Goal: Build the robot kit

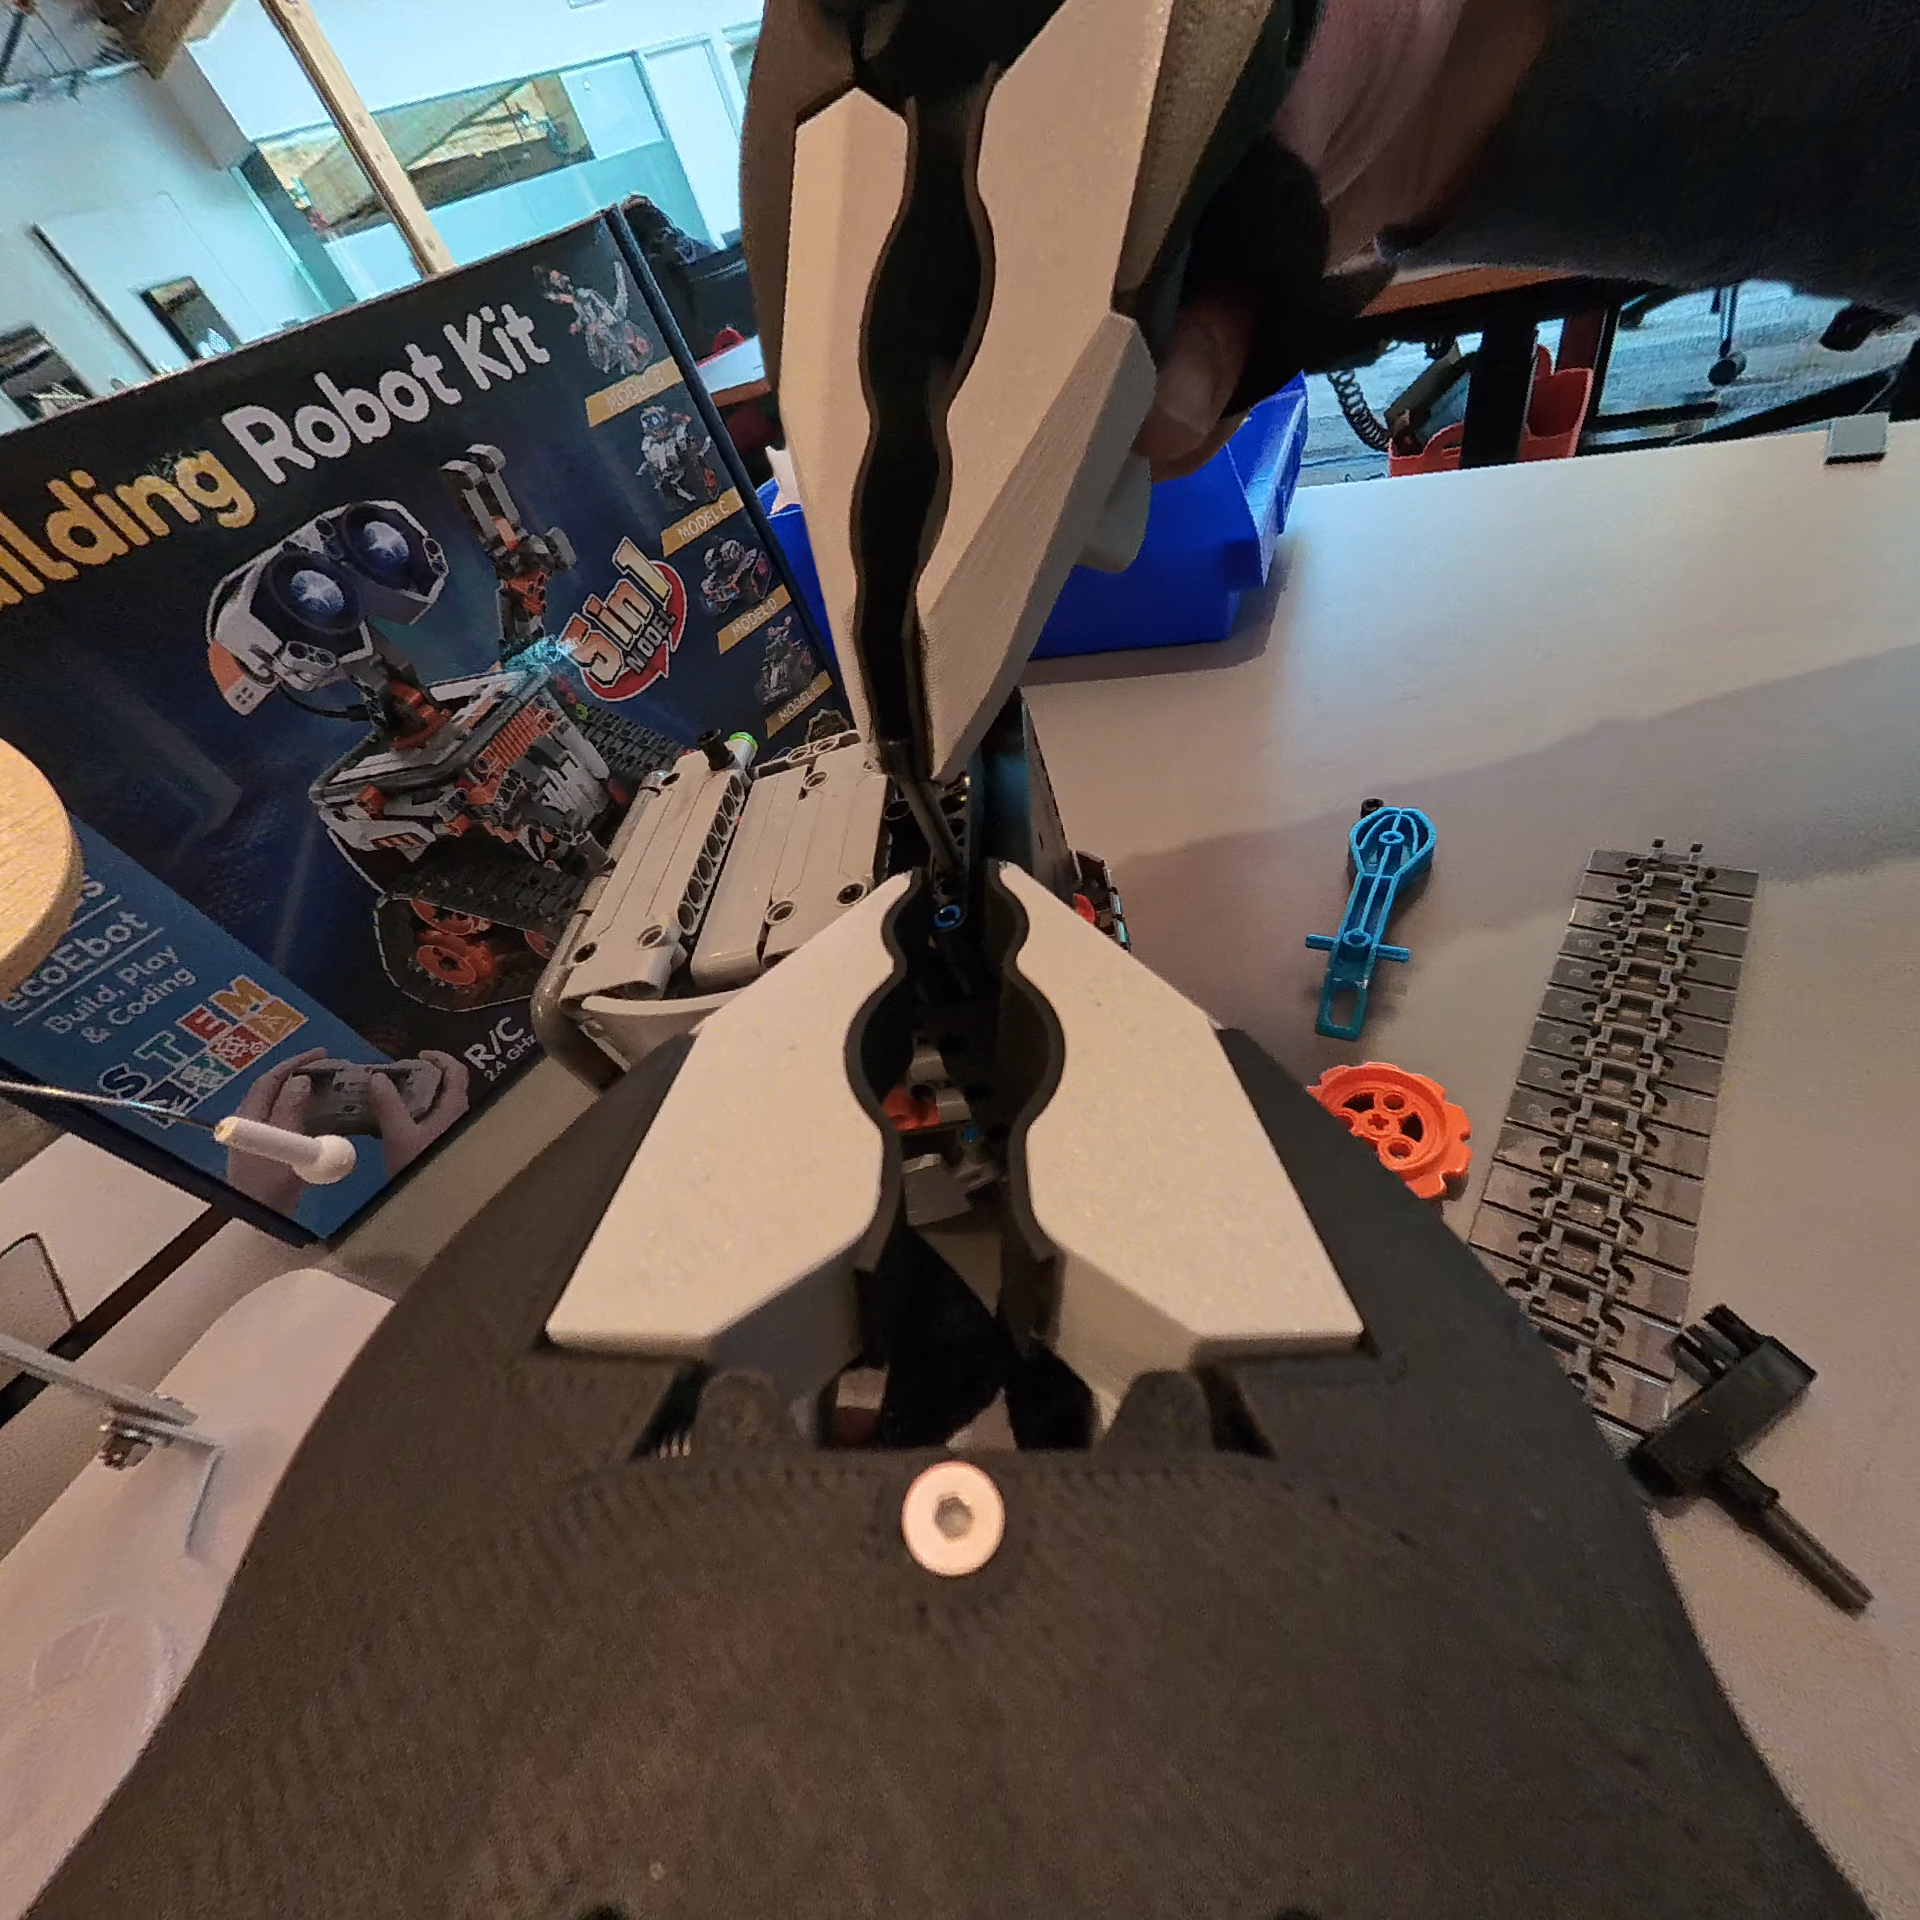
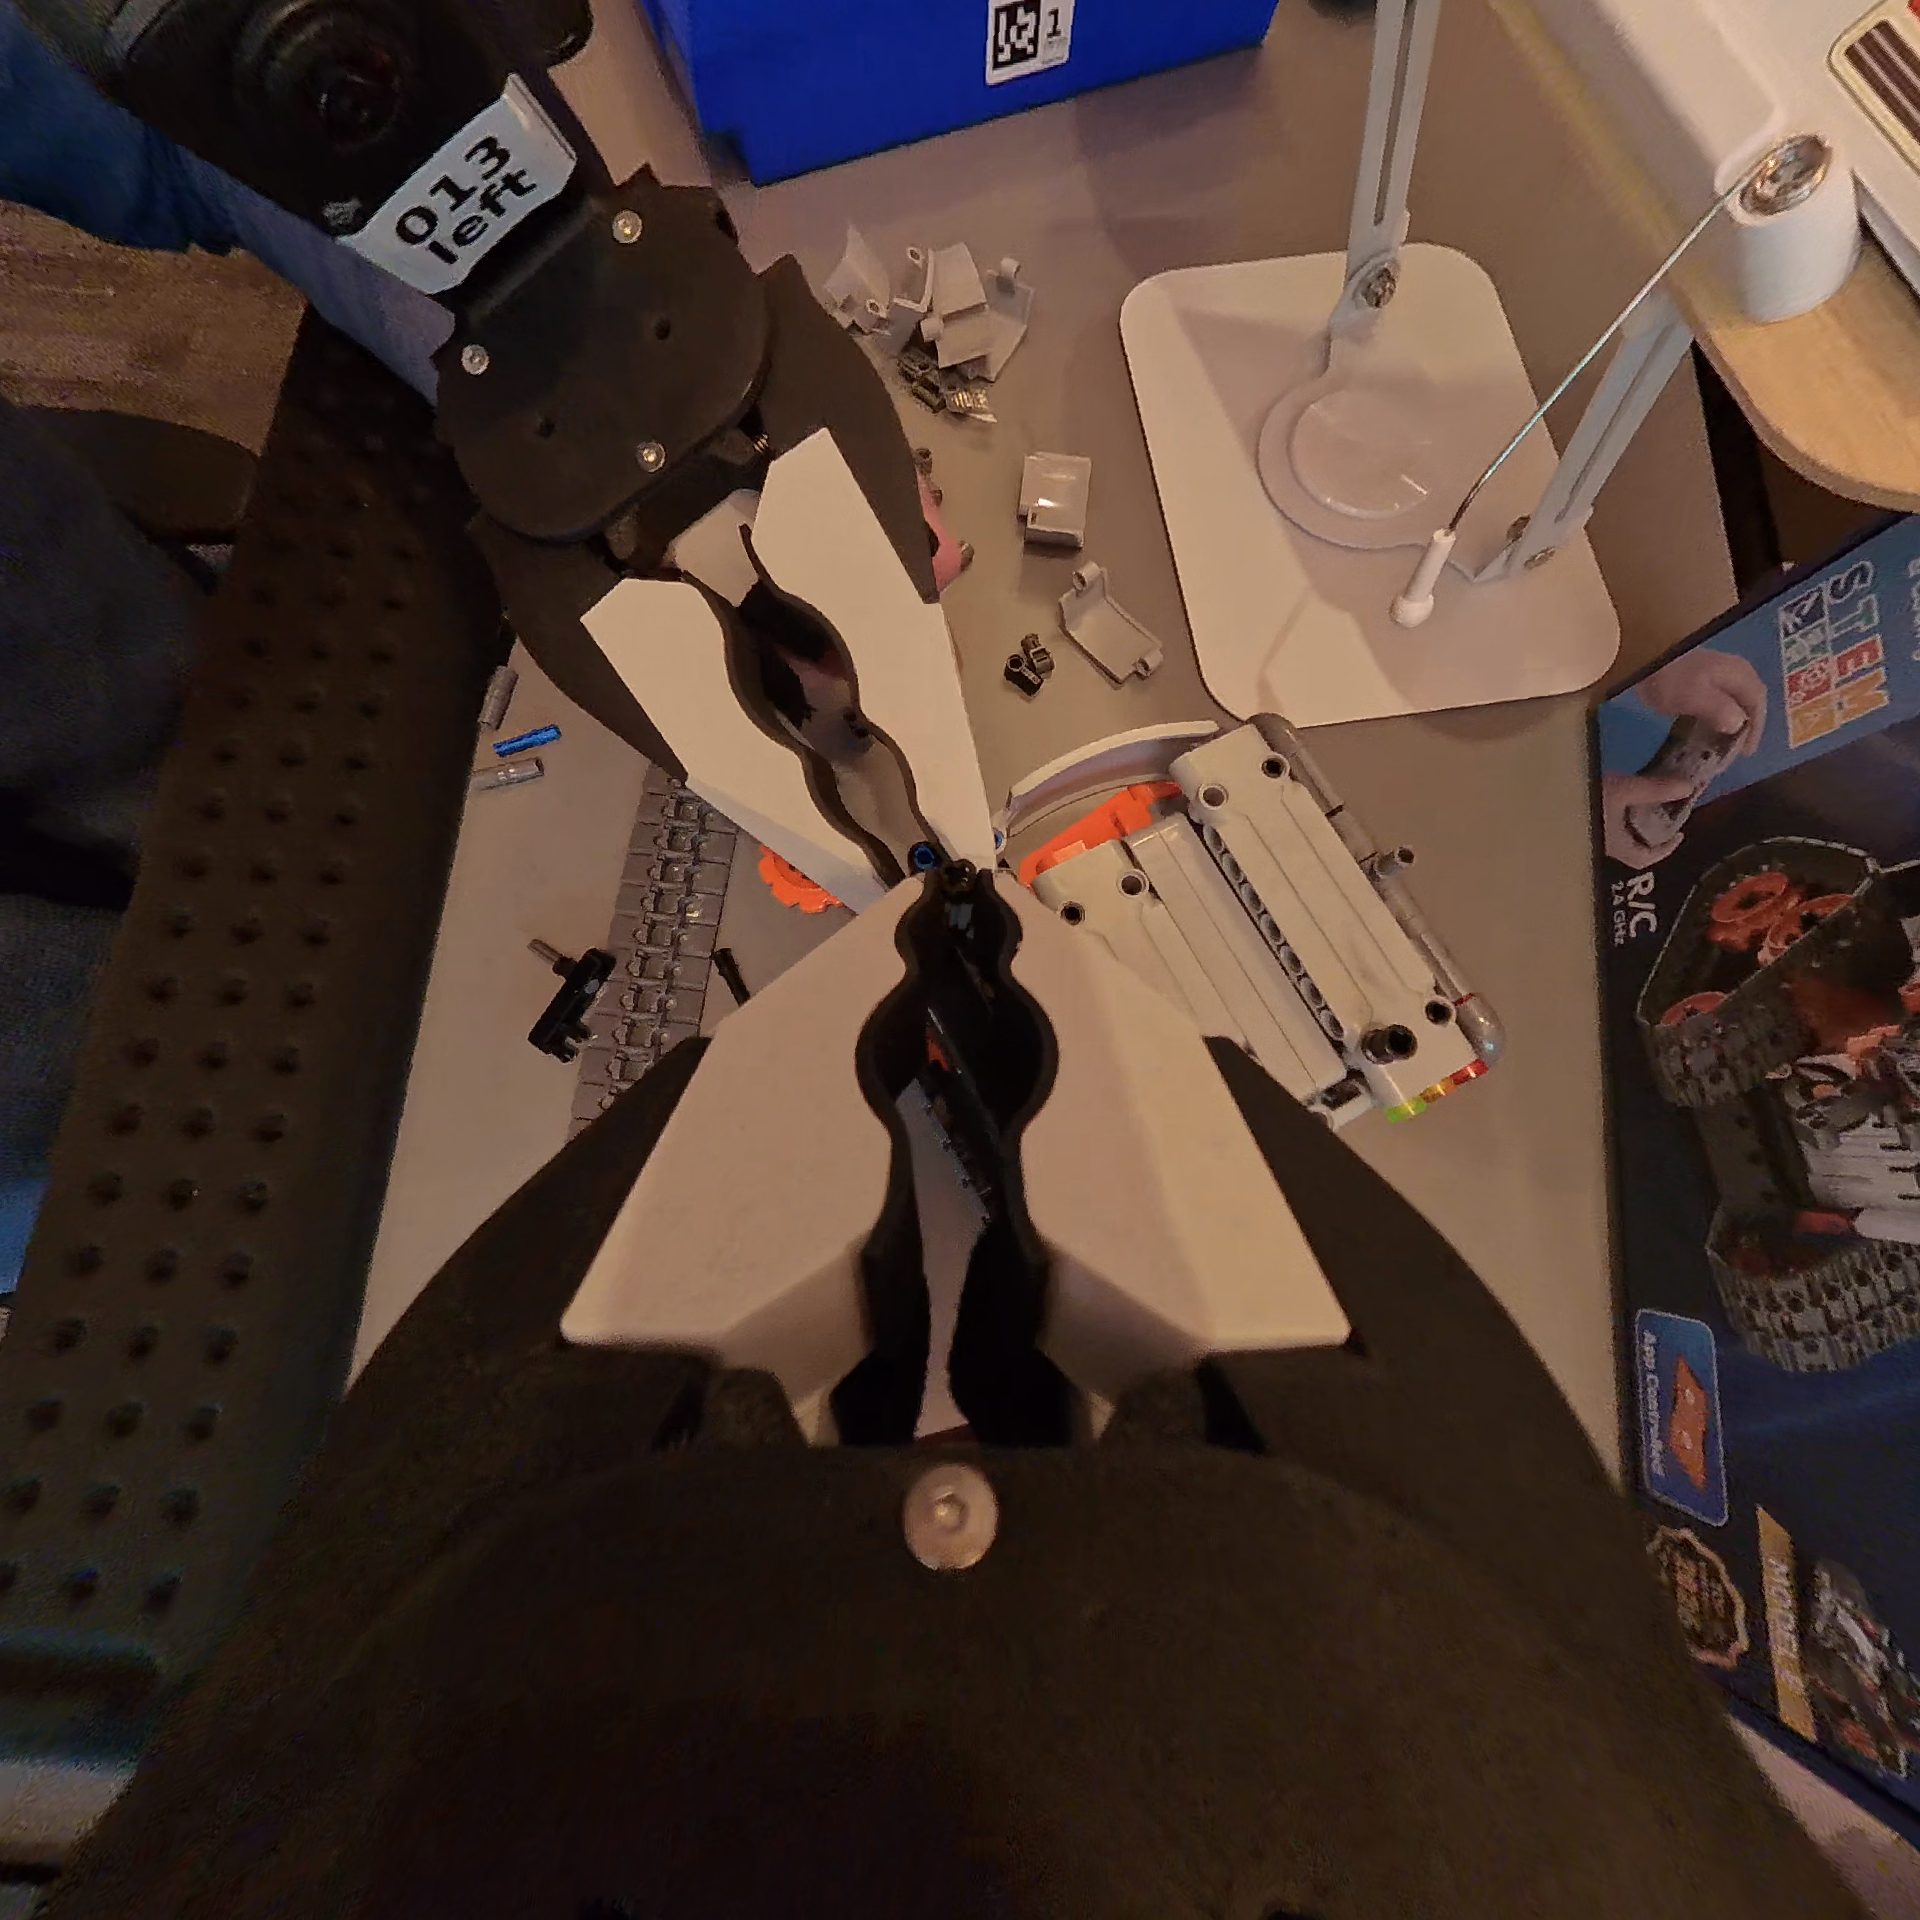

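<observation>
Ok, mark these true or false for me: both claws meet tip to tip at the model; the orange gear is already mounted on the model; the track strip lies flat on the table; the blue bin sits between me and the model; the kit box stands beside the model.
1. Left claw and right claw meet tip to tip at the grey brick model: true.
2. The orange gear is mounted on the model: false, it lies loose on the table.
3. The grey track strip lies flat on the table: true.
4. The blue bin sits nearer than the model: false in the left wrist view, it is beyond it.
5. The kit box stands beside the model: true.
</observation>
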Action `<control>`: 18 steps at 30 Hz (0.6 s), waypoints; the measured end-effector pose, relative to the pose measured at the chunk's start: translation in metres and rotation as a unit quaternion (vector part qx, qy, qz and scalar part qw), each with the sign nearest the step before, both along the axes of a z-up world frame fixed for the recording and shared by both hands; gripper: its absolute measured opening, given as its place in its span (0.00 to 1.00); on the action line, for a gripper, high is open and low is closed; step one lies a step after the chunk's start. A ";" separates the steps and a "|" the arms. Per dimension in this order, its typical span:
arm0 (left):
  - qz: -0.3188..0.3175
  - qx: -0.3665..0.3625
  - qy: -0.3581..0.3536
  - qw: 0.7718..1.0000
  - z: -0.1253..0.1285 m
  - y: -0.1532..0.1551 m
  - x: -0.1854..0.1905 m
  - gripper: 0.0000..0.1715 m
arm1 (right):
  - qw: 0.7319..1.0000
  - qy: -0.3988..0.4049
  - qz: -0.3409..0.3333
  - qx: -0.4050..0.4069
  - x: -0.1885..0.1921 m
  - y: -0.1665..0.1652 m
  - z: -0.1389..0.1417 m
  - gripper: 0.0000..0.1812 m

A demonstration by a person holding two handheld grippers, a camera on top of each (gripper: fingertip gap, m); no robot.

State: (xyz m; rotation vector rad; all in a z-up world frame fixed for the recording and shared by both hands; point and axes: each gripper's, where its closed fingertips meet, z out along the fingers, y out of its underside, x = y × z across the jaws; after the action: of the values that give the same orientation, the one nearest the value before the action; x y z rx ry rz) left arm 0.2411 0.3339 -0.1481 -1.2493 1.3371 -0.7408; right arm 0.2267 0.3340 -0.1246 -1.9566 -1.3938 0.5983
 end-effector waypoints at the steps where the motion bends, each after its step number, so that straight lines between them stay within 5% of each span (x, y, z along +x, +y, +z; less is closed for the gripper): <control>1: 0.002 0.004 0.000 1.000 0.000 0.000 0.000 0.05 | 1.000 -0.003 -0.008 -0.004 0.000 0.000 0.000 0.01; 9: 0.037 0.025 0.006 0.999 -0.001 -0.006 0.008 0.05 | 0.992 -0.043 -0.111 -0.032 0.005 -0.003 -0.019 0.01; 18: 0.047 0.017 0.000 0.999 0.001 -0.009 0.014 0.05 | 0.990 0.013 -0.140 0.020 0.021 -0.005 0.017 0.01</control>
State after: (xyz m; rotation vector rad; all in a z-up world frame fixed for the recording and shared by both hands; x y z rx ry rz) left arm 0.2548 0.3244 -0.1473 -1.2767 1.2773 -0.6498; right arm 0.2474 0.3287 -0.1075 -2.0566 -1.0808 0.4592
